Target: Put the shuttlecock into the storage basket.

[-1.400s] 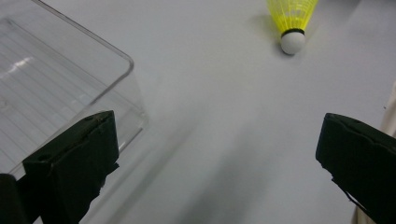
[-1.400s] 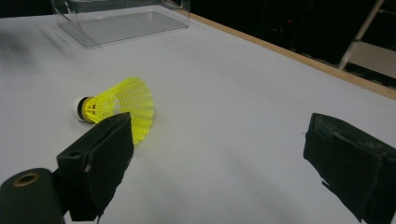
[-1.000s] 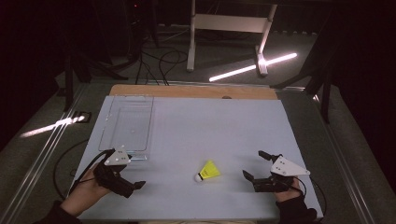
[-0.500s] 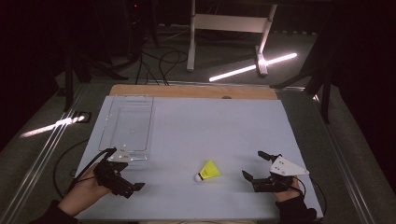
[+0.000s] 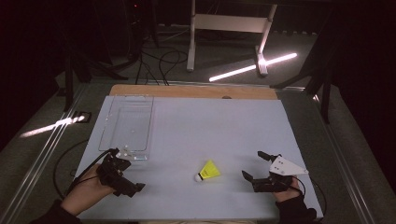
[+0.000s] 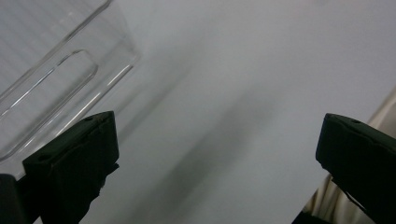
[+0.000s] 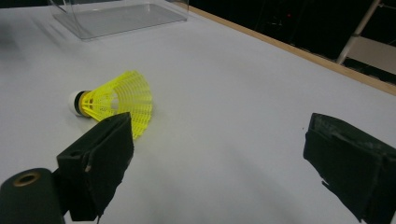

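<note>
A yellow shuttlecock [image 5: 208, 171] with a white cork lies on its side on the pale table [image 5: 210, 126], near the front middle. My right gripper [image 5: 252, 164] rests to its right, open and empty, pointing left toward it. In the right gripper view the shuttlecock [image 7: 116, 99] lies just beyond the left jaw, outside the open right gripper [image 7: 224, 144]. My left gripper [image 5: 127, 170] sits at the front left, held by a hand, open and empty. Its jaws stand wide apart in the left gripper view [image 6: 217, 135], over bare table.
A clear plastic tray [image 5: 127, 125] lies at the left, just beyond the left gripper; its corner [image 6: 60, 79] and far end [image 7: 121, 14] show in the gripper views. A wooden strip [image 5: 196, 91] edges the table's far side. Cables trail off the left edge.
The left hand has shifted slightly and turned its gripper a little. The right gripper and the shuttlecock have stayed put.
</note>
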Demonstrator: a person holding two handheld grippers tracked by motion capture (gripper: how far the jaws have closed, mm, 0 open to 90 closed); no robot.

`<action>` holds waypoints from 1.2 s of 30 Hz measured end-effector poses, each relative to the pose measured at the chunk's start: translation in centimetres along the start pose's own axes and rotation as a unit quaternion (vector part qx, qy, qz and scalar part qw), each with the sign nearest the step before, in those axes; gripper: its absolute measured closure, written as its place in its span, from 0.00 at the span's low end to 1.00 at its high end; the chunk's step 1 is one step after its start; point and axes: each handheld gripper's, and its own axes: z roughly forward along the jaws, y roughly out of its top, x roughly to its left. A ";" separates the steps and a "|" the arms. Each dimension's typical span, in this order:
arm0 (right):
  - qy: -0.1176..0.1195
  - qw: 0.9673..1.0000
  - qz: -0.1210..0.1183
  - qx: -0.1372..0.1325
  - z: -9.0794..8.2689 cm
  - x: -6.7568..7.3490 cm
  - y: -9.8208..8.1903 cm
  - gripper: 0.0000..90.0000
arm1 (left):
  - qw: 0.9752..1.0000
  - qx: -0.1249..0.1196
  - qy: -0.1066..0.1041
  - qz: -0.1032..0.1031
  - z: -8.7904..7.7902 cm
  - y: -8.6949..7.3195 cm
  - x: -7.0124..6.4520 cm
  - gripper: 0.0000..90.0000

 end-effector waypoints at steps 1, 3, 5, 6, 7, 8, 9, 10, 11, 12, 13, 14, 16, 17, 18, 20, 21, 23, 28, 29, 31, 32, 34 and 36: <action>0.000 1.000 -0.001 0.001 0.0 0.0 0.0 0.10 | 1.000 0.004 0.002 -0.002 0.0 0.0 0.0 0.00; 0.001 1.000 -0.002 0.003 0.0 0.0 0.0 0.10 | 1.000 0.014 0.009 0.001 0.1 0.1 -0.1 0.00; 0.002 1.000 -0.002 0.003 0.1 0.0 0.0 0.10 | 1.000 0.021 0.005 0.002 0.3 0.3 -0.3 0.00; 0.001 1.000 -0.001 0.003 0.1 0.0 0.0 0.10 | 1.000 0.024 0.006 0.001 0.3 0.4 -0.3 0.00; 0.001 1.000 -0.001 0.003 0.1 0.0 0.0 0.10 | 1.000 0.025 0.003 0.002 0.3 0.5 -0.3 0.00; 0.001 1.000 -0.001 0.003 0.1 0.0 0.0 0.10 | 1.000 0.028 -0.001 -0.001 0.4 0.6 -0.3 0.00; 0.001 1.000 -0.001 0.004 0.1 0.0 0.0 0.10 | 1.000 0.031 -0.004 -0.001 0.4 0.7 -0.4 0.00; 0.000 1.000 -0.002 0.005 0.1 0.1 0.0 0.10 | 0.999 0.032 -0.007 0.000 0.5 0.8 -0.5 0.00; 0.001 1.000 -0.003 0.005 0.1 0.1 0.0 0.10 | 0.999 0.033 -0.007 -0.001 0.5 1.0 -0.6 0.00; 0.001 1.000 -0.002 0.005 0.1 0.1 0.0 0.10 | 0.999 0.033 -0.009 0.005 0.5 1.1 -0.7 0.00; 0.001 1.000 -0.002 0.005 0.1 0.0 0.0 0.10 | 0.999 0.035 -0.009 0.008 0.6 1.2 -0.8 0.00; 0.001 1.000 -0.001 0.005 0.1 0.0 0.0 0.10 | 0.999 0.034 -0.008 0.007 0.6 1.4 -0.9 0.00; 0.002 1.000 -0.002 0.005 0.1 0.0 0.0 0.10 | 0.999 0.036 -0.017 0.005 0.6 1.8 -1.0 0.00; 0.002 1.000 -0.002 0.005 0.1 0.0 0.0 0.10 | 0.999 0.038 -0.020 0.004 0.6 2.0 -1.1 0.00; 0.001 1.000 -0.002 0.005 0.1 0.0 0.0 0.10 | 0.999 0.038 -0.023 0.006 0.6 2.2 -1.2 0.00; 0.001 1.000 -0.002 0.005 0.1 0.0 0.0 0.10 | 0.999 0.038 -0.026 0.008 0.7 2.6 -1.4 0.00; 0.001 1.000 -0.003 0.006 0.1 0.1 0.0 0.10 | 0.999 0.037 -0.028 0.010 0.8 2.8 -1.5 0.00; 0.001 1.000 -0.004 0.006 0.1 0.1 0.0 0.10 | 0.999 0.036 -0.035 0.010 0.9 3.2 -1.8 0.00; 0.002 1.000 -0.003 0.006 0.1 0.1 0.0 0.10 | 0.998 0.040 -0.043 0.020 1.1 4.1 -2.4 0.00; 0.002 1.000 -0.003 0.005 0.1 0.0 0.0 0.10 | 0.998 0.041 -0.044 0.023 1.1 4.2 -2.6 0.00; 0.003 1.000 -0.002 0.005 0.1 0.0 0.0 0.10 | 0.998 0.038 -0.047 0.025 1.3 4.5 -2.9 0.00; 0.002 1.000 -0.002 0.005 0.1 0.0 0.0 0.10 | 0.998 0.038 -0.052 0.028 1.3 4.7 -3.1 0.00; 0.003 1.000 -0.002 0.005 0.1 0.1 0.0 0.10 | 0.997 0.036 -0.053 0.030 1.5 5.0 -3.4 0.00; 0.003 1.000 -0.004 0.005 0.1 0.1 0.0 0.10 | 0.997 0.036 -0.062 0.033 1.6 5.3 -3.7 0.00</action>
